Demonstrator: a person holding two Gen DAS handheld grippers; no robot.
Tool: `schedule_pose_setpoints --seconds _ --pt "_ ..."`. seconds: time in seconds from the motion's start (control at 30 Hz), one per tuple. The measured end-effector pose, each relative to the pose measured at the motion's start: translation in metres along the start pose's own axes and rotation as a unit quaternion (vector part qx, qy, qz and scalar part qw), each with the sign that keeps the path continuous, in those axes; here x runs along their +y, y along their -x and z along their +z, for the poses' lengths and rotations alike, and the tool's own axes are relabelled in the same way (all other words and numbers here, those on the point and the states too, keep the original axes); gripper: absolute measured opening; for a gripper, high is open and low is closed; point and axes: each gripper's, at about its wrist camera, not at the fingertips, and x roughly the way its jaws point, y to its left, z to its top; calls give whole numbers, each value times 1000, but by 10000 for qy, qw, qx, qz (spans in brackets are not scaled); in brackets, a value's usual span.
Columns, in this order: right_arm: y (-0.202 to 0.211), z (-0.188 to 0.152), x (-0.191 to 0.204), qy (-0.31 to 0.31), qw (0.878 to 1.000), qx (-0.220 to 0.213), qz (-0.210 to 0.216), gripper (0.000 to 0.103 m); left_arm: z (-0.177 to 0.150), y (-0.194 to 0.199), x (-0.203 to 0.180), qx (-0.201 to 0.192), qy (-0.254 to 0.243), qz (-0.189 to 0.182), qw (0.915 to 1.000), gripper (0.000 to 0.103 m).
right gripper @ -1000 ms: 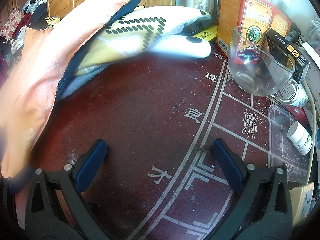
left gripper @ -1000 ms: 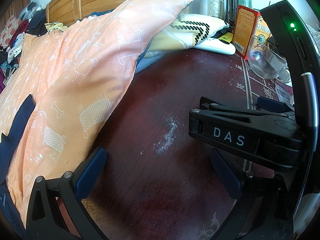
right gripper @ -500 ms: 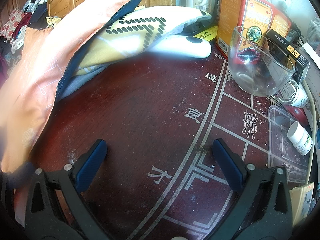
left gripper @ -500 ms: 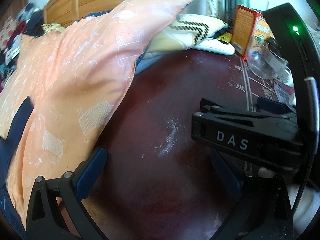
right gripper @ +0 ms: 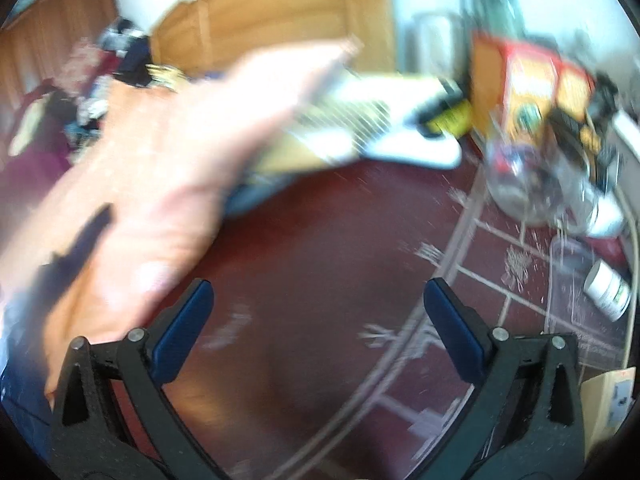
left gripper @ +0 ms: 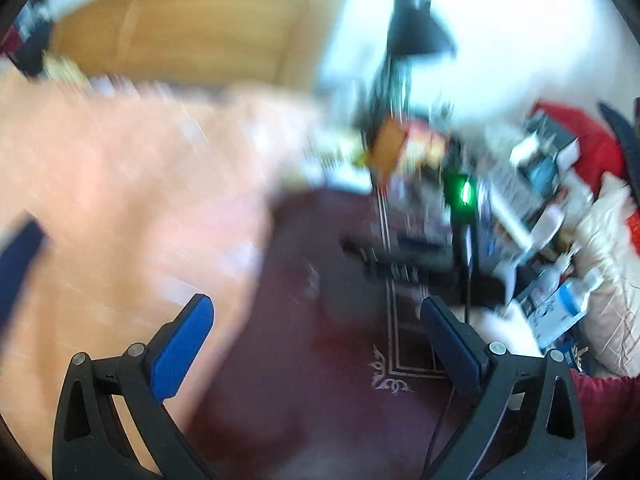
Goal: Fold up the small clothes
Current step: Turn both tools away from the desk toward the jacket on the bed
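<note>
Blurrily, a glass bowl [right gripper: 520, 184] sits on the table [right gripper: 320, 260].

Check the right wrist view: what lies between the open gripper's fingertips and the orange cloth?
Only bare dark red tabletop separates the right gripper from the orange cloth at its left. Blurred, but the right wrist view shows nothing else there.

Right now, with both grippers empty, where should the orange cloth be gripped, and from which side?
Probably at its near edge, where the orange cloth drapes onto the dark red table. The left gripper is open and closest, so come in low from the right and pinch that free edge. Blur hides any hem or corner; the right gripper is open too.
</note>
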Motion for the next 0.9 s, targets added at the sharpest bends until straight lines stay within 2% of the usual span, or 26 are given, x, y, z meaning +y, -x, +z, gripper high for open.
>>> schedule_pose_setpoints --seconds 0.03,0.07,0.13,0.2,0.23,0.3,0.33,0.4,0.43,0.47,0.5,0.53,0.6,0.63,0.7,0.73,0.77,0.8,0.83,0.9 --pt "6 5 8 214 9998 -16 -8 103 10 27 13 -76 78 91 9999 103" --pt "22 10 23 312 9992 -156 204 103 17 70 20 -438 121 276 9986 103" --pt "60 24 57 572 9931 -782 662 103 32 135 45 -794 288 592 9947 103" --pt "97 37 93 925 9803 -1353 1102 103 44 215 55 -1453 339 1100 9827 103" --pt "113 43 111 1128 9703 -1696 1307 103 50 264 57 -1859 312 1421 9717 103" --pt "134 56 131 1248 9540 -2001 1848 103 58 336 58 -2374 242 1901 9523 103" --pt "149 63 140 1267 9419 -2251 2146 103 59 380 49 -2767 123 2194 9355 103" --pt "175 71 159 1385 9096 -2860 2678 103 51 444 38 -3327 -85 2627 9056 103" --pt "190 72 169 1377 8895 -3196 2961 103 38 474 29 -3651 -131 2907 8843 103" --pt "200 71 176 1315 8673 -3468 3320 103 25 493 27 -3855 -73 3089 8694 103" --pt "204 69 184 1274 8524 -3576 3597 103 5 511 26 -4014 43 3265 8557 103" --pt "207 67 191 1248 8472 -3634 3668 103 -13 526 30 -3982 174 3381 8525 103" --pt "205 59 213 1405 8529 -3625 3486 103 -42 542 39 -3692 441 3708 8511 103" --pt "197 56 229 1623 8572 -3558 3350 103 -55 547 42 -3476 463 4050 8444 103" --pt "170 47 261 2164 8578 -3337 3255 103 -75 558 45 -3136 405 4642 8274 103" --pt "167 45 274 2292 8607 -3236 3193 103 -85 561 49 -2984 395 4937 8159 103" --pt "137 44 293 2465 8680 -2891 3199 103 -93 565 53 -2896 451 5125 8071 103" --pt "139 41 302 2490 8711 -2724 3239 103 -103 567 63 -2814 591 5237 8019 103" --pt "121 38 315 2541 8787 -2445 3216 103 -114 576 73 -2787 750 5259 8001 103" --pt "71 24 341 2824 8892 -1900 3057 103 -136 583 97 -2815 1040 5338 7905 103"
